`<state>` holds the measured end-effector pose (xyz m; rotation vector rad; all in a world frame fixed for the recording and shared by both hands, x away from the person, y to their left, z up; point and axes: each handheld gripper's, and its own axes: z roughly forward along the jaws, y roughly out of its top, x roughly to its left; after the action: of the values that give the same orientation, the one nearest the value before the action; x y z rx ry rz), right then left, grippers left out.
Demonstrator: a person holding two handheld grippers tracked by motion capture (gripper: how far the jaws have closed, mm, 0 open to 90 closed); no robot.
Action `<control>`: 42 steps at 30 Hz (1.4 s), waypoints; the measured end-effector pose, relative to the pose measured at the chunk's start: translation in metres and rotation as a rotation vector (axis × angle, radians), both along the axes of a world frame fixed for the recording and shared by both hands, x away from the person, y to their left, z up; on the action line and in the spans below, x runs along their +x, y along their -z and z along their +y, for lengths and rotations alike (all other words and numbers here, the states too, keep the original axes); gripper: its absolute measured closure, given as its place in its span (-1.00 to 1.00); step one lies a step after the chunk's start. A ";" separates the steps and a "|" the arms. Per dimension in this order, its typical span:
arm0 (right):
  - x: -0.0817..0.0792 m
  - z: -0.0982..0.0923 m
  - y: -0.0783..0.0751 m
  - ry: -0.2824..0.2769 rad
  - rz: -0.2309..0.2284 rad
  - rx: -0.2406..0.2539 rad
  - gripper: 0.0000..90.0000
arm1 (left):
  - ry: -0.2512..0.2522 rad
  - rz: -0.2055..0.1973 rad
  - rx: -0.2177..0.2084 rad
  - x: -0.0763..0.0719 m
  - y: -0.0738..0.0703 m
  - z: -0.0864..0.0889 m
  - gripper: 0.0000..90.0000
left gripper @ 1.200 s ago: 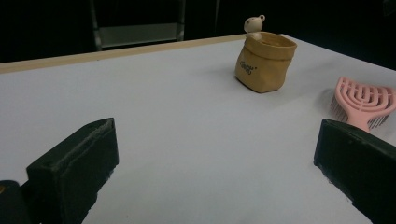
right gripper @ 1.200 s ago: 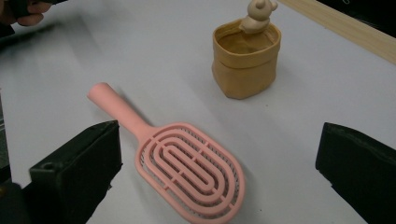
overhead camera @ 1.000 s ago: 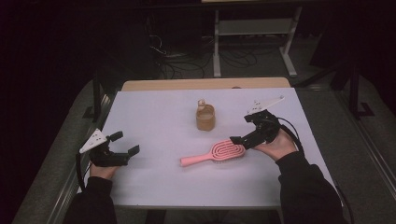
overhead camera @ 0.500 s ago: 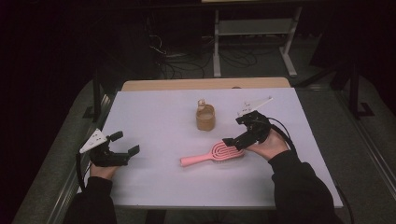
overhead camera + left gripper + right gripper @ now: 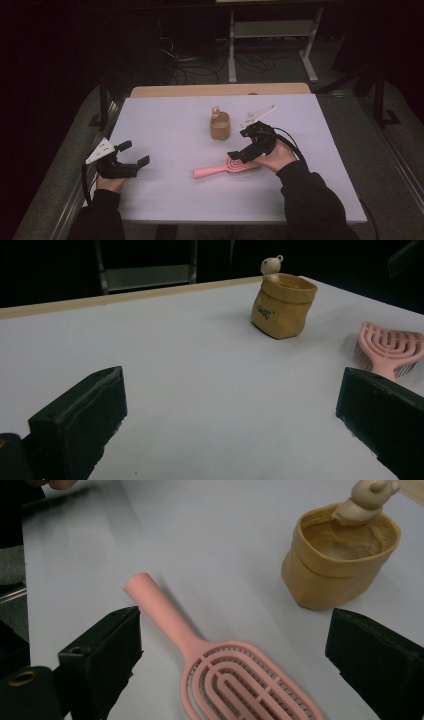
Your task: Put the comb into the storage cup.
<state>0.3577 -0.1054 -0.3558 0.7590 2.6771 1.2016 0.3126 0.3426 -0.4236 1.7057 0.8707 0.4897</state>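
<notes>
A pink hairbrush (image 5: 220, 169) lies flat mid-table with its handle pointing left. Behind it stands a tan pouch (image 5: 220, 128) with a small bear figure on its rim. My right gripper (image 5: 241, 153) hovers over the brush head, open. Its jaws have just been closing a little. In the right gripper view the brush (image 5: 200, 647) lies between the two jaws (image 5: 235, 627), and neither pad touches it. The pouch (image 5: 340, 565) is at that view's upper right. My left gripper (image 5: 135, 154) rests at the table's left, open and empty (image 5: 232, 390). Ahead of it are the pouch (image 5: 282, 310) and the brush (image 5: 387, 347).
The white tabletop (image 5: 165, 120) has a wooden strip along its far edge (image 5: 200, 90). Beyond it stand a metal shelf frame (image 5: 270, 30) and floor cables in the dark.
My right gripper has moved left and slightly down, from beside the brush head to over it. The left gripper, brush and pouch have stayed put.
</notes>
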 end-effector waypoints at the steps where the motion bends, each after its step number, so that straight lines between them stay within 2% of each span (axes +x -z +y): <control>1: 0.000 0.001 0.000 -0.003 0.003 -0.002 -0.83 | 0.000 0.001 0.000 0.000 0.000 0.000 -1.00; 13: 0.000 0.016 0.007 -0.038 0.015 0.007 -0.78 | 0.003 0.001 0.002 0.000 0.000 -0.001 -1.00; 31: 0.001 0.035 0.025 -0.067 0.064 0.014 -0.68 | 0.009 0.002 0.002 0.000 0.001 -0.001 -1.00; 42: 0.004 0.047 0.035 -0.094 0.089 0.006 -0.47 | 0.013 0.002 0.004 0.001 0.001 -0.002 -1.00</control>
<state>0.3612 -0.0579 -0.3908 0.7111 2.8123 1.2245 0.3134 0.3410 -0.4245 1.7143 0.8605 0.4813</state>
